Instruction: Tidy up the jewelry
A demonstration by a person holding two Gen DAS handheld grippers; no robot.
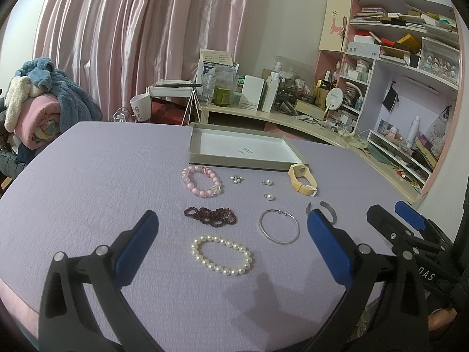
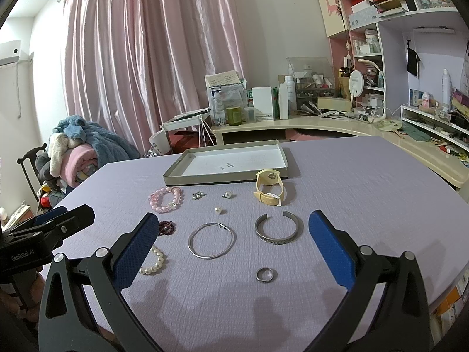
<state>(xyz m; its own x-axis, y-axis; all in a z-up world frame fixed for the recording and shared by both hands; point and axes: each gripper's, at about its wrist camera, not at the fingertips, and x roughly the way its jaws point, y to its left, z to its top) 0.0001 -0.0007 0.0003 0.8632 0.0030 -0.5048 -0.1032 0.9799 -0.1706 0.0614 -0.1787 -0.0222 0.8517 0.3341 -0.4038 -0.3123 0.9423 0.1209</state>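
Note:
Jewelry lies on a lilac table in front of a shallow open box. There is a white pearl bracelet, a dark red bead strand, a pink bead bracelet, a thin silver bangle, an open silver cuff, a small ring, two pearl studs, a small cluster piece and a yellow watch. My left gripper is open above the pearl bracelet. My right gripper is open above the bangle and cuff. Both are empty.
A cluttered desk and pink shelves stand behind and to the right of the table. A chair piled with blankets is at the left. Pink curtains hang behind. The right gripper's fingers show at the right edge of the left wrist view.

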